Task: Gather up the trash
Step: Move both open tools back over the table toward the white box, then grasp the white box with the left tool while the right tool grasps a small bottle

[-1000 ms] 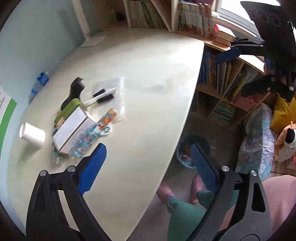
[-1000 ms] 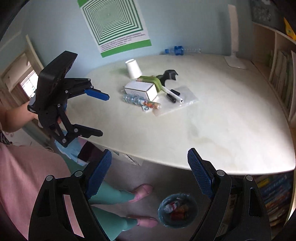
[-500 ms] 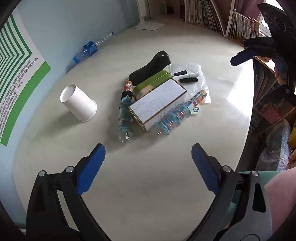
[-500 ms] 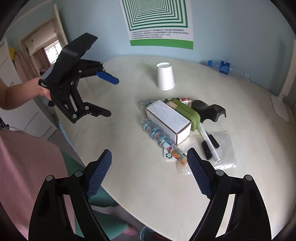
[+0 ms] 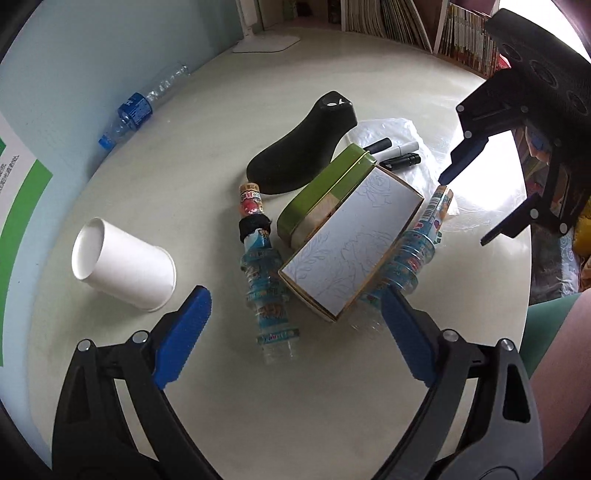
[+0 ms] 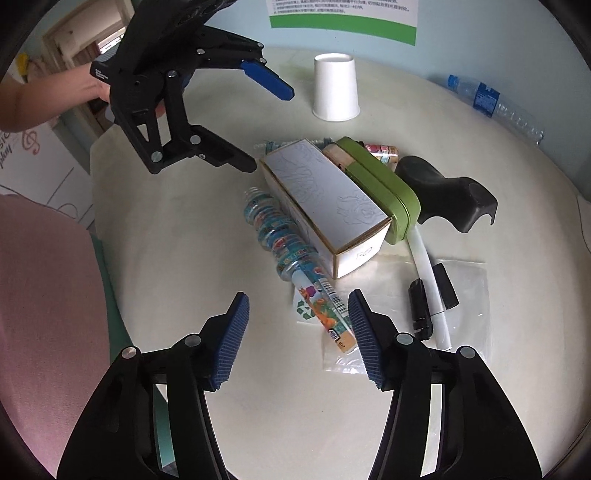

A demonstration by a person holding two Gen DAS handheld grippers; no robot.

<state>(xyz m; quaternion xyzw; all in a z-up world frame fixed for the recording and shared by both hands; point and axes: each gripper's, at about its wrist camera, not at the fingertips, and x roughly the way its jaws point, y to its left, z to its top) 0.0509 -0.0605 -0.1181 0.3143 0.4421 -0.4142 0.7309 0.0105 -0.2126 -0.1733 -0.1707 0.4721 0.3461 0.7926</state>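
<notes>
Bottle behind white box [image 6: 325, 199]: mostly hidden in right wrist view. Poster [image 6: 343, 14]: cut off at top edge, print illegible. Lamp base [image 6: 585, 221]: clipped by right edge.

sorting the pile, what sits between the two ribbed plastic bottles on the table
Between the left bottle and the right bottle lies the white box, with the green tin beside it; the left wrist view shows it.

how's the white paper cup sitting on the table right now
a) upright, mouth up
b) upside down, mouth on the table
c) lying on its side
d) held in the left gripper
b: the white paper cup stands with its wide rim down on the table and its narrow closed base up, apart from both grippers.
</notes>
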